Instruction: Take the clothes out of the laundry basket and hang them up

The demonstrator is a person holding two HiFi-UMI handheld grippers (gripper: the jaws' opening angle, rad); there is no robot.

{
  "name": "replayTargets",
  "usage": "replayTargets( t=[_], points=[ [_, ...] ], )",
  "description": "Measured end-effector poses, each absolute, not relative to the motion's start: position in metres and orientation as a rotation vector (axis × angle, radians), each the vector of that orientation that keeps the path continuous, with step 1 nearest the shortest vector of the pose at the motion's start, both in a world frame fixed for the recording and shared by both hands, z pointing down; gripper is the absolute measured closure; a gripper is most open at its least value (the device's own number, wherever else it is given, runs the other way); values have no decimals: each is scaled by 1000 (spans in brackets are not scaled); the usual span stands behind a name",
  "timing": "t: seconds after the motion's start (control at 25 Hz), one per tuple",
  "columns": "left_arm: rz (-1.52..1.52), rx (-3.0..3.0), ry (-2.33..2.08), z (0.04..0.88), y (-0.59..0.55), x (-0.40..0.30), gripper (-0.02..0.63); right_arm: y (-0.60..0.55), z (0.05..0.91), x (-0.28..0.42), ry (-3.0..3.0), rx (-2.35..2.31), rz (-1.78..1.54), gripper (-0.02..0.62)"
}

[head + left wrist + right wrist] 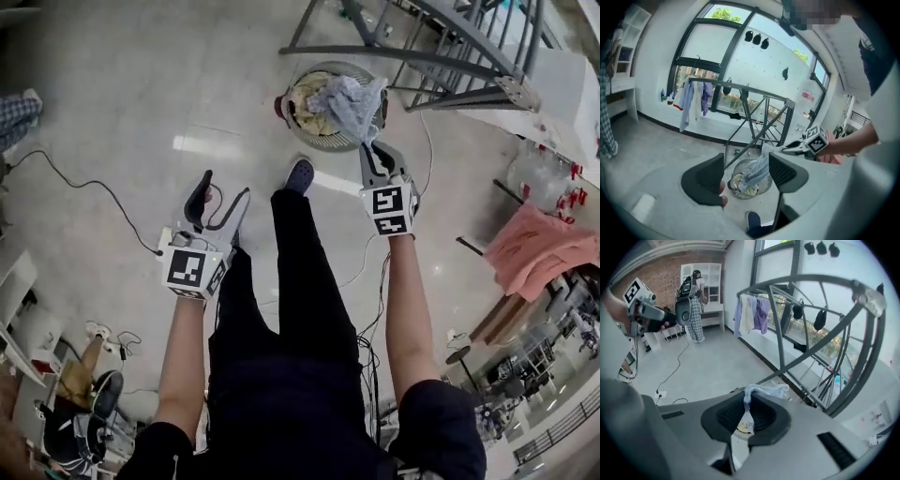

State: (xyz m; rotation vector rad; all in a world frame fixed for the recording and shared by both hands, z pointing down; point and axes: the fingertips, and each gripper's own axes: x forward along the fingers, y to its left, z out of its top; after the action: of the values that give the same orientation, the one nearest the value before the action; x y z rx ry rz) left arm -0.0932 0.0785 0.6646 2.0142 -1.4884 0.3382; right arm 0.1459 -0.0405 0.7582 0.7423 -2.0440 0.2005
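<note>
While the left gripper (225, 195) hovers beside the person's leg (300, 272) with its jaws spread wide and nothing between them, the right gripper (371, 150) is clamped tight on a corner of a pale blue garment (349, 101). That cloth drapes from the jaws down into the round wire laundry basket (317, 142) on the floor (141, 94), other clothes (302, 101) bunched beneath it. Beyond stands the grey drying rack (450, 52).

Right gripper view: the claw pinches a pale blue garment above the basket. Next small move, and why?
Probably raise the right claw toward the drying rack: the garment is clamped, but its tail appears to reach the laundry basket. The left claw is open, empty.
</note>
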Motion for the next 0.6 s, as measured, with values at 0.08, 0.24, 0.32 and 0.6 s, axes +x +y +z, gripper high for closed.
replayTargets(
  t=[0.08,0.24,0.32,0.6],
  points=[
    [352,2081,-1498,639,70,-104,308,-43,711,141,-2073,776,178,565],
    [307,2140,-1492,582,74,-118,308,-34,604,136,-2094,790,71,565],
    [307,2195,-1480,551,78,-122,308,-26,556,134,-2124,808,52,565],
    [155,2277,-1452,475,88,-123,308,15,433,113,-2209,837,-54,565]
  ],
)
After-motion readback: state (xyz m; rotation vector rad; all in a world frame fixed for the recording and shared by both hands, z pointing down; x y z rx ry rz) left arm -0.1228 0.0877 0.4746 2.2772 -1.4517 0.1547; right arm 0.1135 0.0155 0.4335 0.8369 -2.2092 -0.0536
